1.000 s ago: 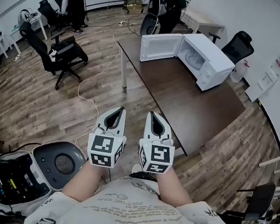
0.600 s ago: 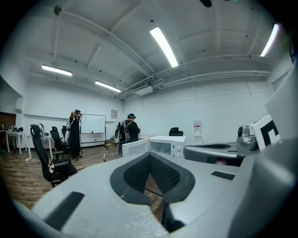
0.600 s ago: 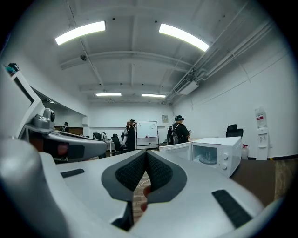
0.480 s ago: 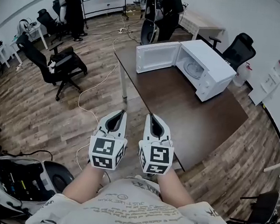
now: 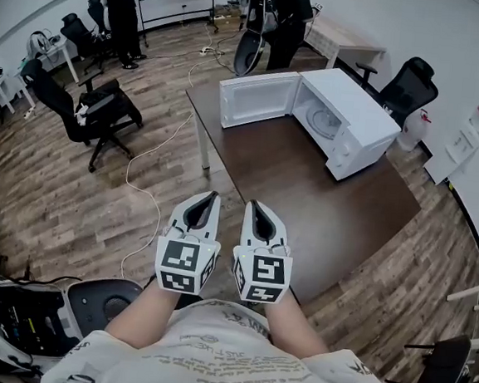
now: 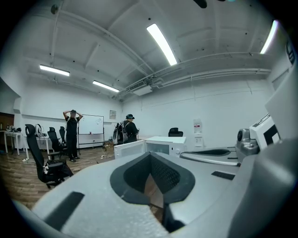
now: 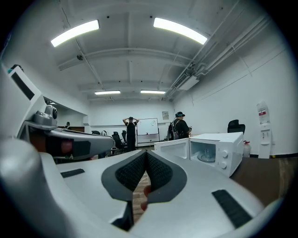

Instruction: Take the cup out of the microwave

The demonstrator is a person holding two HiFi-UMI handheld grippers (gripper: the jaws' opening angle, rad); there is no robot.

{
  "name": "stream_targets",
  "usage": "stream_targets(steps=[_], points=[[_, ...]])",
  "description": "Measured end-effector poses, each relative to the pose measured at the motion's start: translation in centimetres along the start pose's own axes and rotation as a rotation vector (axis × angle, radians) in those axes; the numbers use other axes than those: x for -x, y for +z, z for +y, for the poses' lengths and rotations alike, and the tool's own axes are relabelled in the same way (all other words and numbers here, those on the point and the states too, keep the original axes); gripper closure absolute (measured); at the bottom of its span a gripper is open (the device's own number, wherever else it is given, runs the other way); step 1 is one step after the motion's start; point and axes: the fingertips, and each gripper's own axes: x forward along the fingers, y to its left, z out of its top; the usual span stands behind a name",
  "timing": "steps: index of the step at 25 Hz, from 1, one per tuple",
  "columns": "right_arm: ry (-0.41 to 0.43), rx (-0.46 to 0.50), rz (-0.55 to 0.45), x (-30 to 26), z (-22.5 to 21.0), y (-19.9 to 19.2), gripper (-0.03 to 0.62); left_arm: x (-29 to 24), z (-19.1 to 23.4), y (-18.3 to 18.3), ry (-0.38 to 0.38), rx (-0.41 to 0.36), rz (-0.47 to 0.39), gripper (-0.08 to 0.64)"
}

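While left gripper and right gripper hang shut, empty: approach step; open-doored white microwave well ahead; next, close in, part jaws.

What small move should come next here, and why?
Probably a step toward the table, bringing the right gripper nearer the microwave. Its door already stands open, but both shut grippers, the left gripper too, hang well short of it.

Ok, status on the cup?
Both shut, empty: left hand-held gripper, right hand-held gripper. Open door on microwave; clear cup faintly visible inside, untouched. Nothing blocks the opening.
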Motion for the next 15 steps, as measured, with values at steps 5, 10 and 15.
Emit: stream_targets(steps=[5,10,15], points=[[-0.018,-0.007,0.008,-0.8,-1.7,0.2,0.584,-1.8,-0.3,0.6,-0.017,0.014,-0.008,0.549],[-0.043,-0.012,0.009,-1.8,-2.9,0.2,0.584,-3.3,-0.8,1.1,-0.055,-0.001,-0.027,0.549],[-0.067,-0.005,0.009,-3.9,-3.7,0.2,0.584,-5.5,0.0,1.2,-0.077,-0.012,-0.031,0.549]])
